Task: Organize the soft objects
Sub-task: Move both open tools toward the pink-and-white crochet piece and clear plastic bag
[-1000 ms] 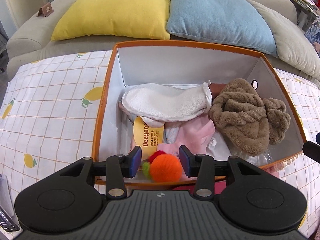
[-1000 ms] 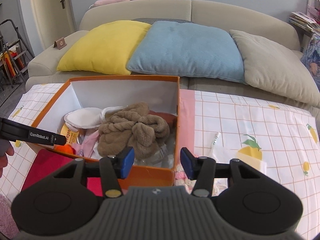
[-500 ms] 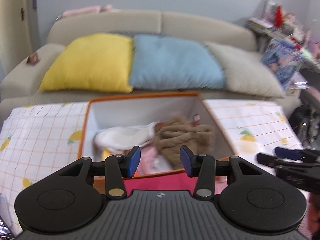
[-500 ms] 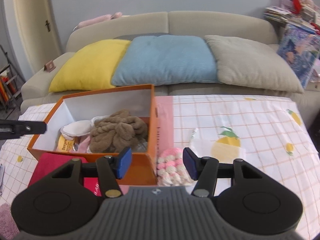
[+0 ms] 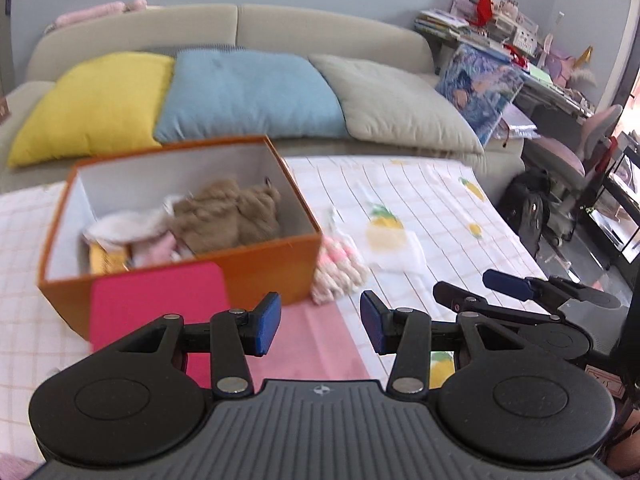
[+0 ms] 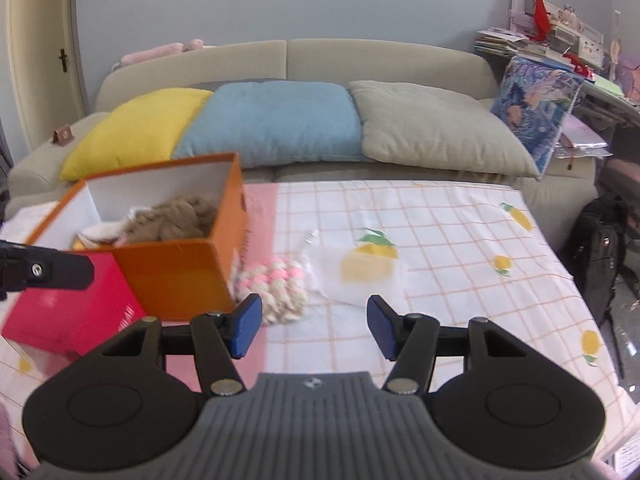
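Left gripper (image 5: 320, 326) hovering low in the frame's centre, fingers spread wide, gripping nothing. Right gripper (image 6: 314, 328) likewise gaping wide and carrying nothing, hanging at the bottom middle of its own view, also showing at the lower right of the left view.

Orange box (image 5: 276, 264) sitting left of centre on the checked lemon-print cloth (image 6: 460, 240), holding a brown plush bundle (image 5: 228, 212) toward its right side, with a white soft piece (image 5: 124, 226) and something pink (image 5: 158, 248) lying to the left of it, blurred. Pink-and-cream knitted item (image 6: 276, 286) lying on the cloth, touching the box's right wall, just above the right gripper's left fingertip. Red card box (image 6: 68, 304) leaning against the orange box's front at lower left.

Yellow cushion (image 6: 136, 132), blue cushion (image 6: 276, 122) and beige cushion (image 6: 436, 128) lining the sofa across the upper middle.
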A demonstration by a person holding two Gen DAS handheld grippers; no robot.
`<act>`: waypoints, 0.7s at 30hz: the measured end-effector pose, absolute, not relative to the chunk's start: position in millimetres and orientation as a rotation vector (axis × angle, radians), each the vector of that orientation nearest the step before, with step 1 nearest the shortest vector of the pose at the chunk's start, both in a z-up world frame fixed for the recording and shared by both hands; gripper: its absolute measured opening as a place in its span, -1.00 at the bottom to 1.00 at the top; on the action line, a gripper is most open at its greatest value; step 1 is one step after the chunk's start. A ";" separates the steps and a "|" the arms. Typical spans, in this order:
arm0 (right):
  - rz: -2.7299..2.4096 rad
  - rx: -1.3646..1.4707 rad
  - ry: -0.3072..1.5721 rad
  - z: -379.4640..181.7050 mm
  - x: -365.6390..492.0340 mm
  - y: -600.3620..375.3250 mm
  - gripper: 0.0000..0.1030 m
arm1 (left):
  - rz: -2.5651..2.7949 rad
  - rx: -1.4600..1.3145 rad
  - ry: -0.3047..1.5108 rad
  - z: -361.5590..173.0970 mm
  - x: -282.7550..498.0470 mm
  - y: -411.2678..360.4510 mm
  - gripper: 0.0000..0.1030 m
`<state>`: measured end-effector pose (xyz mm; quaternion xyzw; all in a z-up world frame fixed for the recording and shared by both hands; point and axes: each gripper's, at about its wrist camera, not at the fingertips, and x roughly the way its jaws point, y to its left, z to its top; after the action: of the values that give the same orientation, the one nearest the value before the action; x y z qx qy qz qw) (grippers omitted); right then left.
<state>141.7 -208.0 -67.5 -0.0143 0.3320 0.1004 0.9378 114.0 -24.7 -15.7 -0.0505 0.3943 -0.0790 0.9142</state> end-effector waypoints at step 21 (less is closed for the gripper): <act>0.148 -0.059 0.630 -117.9 154.8 -225.0 0.15 | -0.080 0.118 0.855 -92.2 134.4 -72.5 0.17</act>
<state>154.8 -225.0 -117.9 -0.0290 0.3095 0.0729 0.9477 134.4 -72.5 -92.2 0.0571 0.4141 -0.0386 0.9076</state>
